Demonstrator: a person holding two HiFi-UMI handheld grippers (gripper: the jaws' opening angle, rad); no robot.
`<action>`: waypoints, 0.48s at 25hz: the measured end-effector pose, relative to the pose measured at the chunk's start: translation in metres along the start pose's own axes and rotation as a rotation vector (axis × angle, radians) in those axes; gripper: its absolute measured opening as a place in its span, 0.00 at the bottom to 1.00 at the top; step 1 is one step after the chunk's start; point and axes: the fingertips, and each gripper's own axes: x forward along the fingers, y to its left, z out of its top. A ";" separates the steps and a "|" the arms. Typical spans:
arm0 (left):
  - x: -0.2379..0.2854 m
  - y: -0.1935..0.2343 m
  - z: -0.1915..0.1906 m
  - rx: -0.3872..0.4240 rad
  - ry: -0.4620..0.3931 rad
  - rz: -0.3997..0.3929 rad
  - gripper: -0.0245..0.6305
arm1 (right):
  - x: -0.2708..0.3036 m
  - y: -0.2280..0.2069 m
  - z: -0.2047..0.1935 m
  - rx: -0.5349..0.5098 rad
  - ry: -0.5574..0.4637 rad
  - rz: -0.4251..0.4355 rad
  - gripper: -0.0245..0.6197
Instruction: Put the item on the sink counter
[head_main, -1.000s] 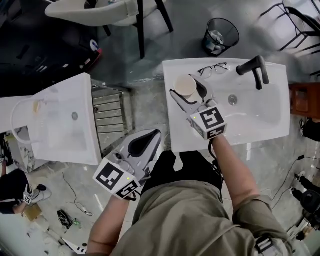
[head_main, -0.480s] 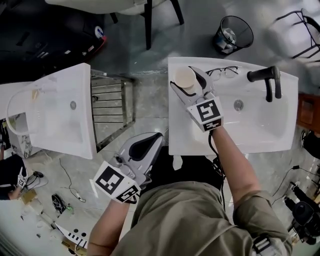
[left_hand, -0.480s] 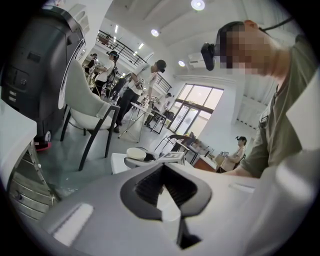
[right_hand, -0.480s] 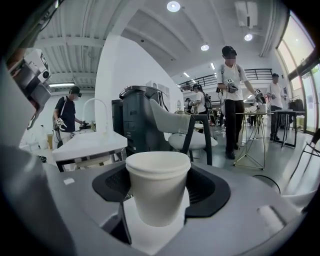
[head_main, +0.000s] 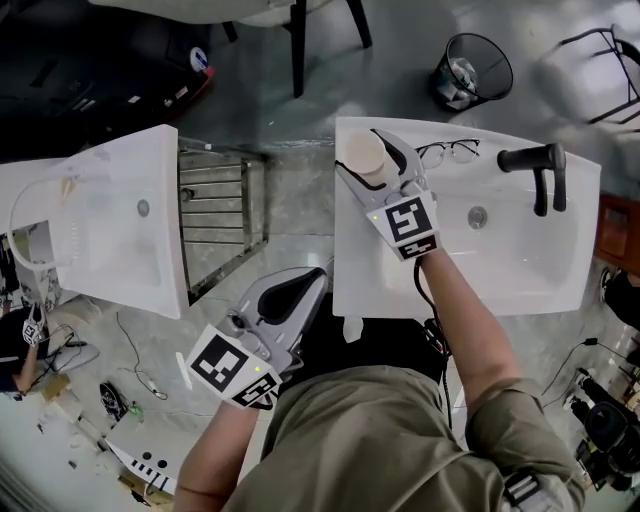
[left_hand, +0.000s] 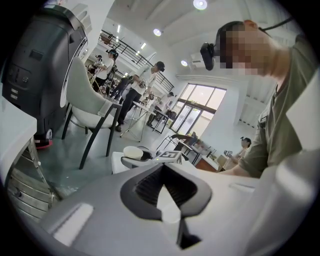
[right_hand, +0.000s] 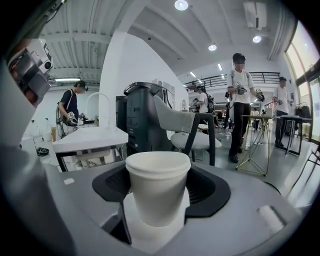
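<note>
A white paper cup (head_main: 365, 160) stands upright between the fingers of my right gripper (head_main: 360, 154), over the back left corner of the white sink counter (head_main: 372, 272). That gripper is shut on the cup. In the right gripper view the cup (right_hand: 157, 192) fills the middle, with the dark pads of my right gripper (right_hand: 159, 175) against its sides and a white surface just under its base. My left gripper (head_main: 315, 275) hangs off the counter near my body, shut and with nothing in it. In its own view the left gripper (left_hand: 162, 169) shows its tips together.
On the counter are a black faucet (head_main: 535, 165), a pair of glasses (head_main: 450, 150) and the basin drain (head_main: 477, 215). A second white sink (head_main: 100, 230) stands at the left, with a metal rack (head_main: 215, 215) between them. A black bin (head_main: 470, 65) and chair legs are behind.
My right gripper has carried the cup down and toward the counter's back left corner. The left gripper has hardly moved.
</note>
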 end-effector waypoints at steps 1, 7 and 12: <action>0.001 0.000 0.000 -0.002 0.001 -0.001 0.05 | 0.001 0.000 -0.001 -0.002 0.003 0.003 0.54; 0.005 0.000 -0.002 -0.005 0.007 -0.001 0.05 | 0.008 -0.001 -0.009 -0.004 0.012 0.007 0.54; 0.008 0.001 -0.006 -0.008 0.010 -0.001 0.05 | 0.008 -0.003 -0.011 -0.012 0.004 0.005 0.55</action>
